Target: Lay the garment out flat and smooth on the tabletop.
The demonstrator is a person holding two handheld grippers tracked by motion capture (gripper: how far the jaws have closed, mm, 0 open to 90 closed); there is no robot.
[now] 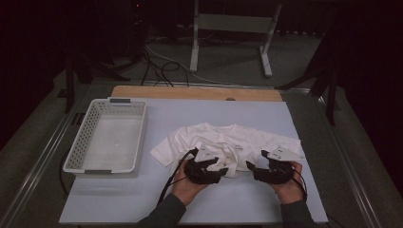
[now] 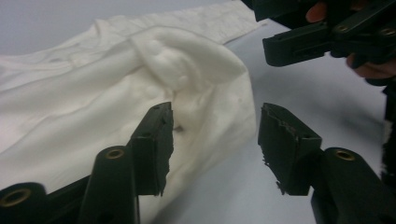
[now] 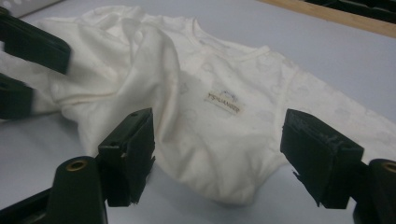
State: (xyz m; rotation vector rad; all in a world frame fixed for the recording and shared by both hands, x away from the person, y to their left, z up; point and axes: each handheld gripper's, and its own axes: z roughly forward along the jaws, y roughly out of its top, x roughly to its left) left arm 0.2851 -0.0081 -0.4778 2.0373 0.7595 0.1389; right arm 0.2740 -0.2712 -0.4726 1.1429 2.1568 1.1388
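White shirt [image 1: 223, 142] is seen spread on the pale blue table [image 1: 266, 199], bunched into a rumpled fold near its lower hem. In the left gripper view, that bunched fold [image 2: 187, 70] is found just ahead of the parted jaws, cloth lying under and past the left-hand jaw, bare table before the other. The left gripper [image 1: 209, 170] is held wide open, nothing clamped. The right gripper [image 1: 267, 171] is likewise spread wide and empty; in its own view the shirt's hem [image 3: 224, 182] is framed between the jaws, a small label [image 3: 224, 101] beyond them. A white basket [image 1: 85, 164] is set well apart.
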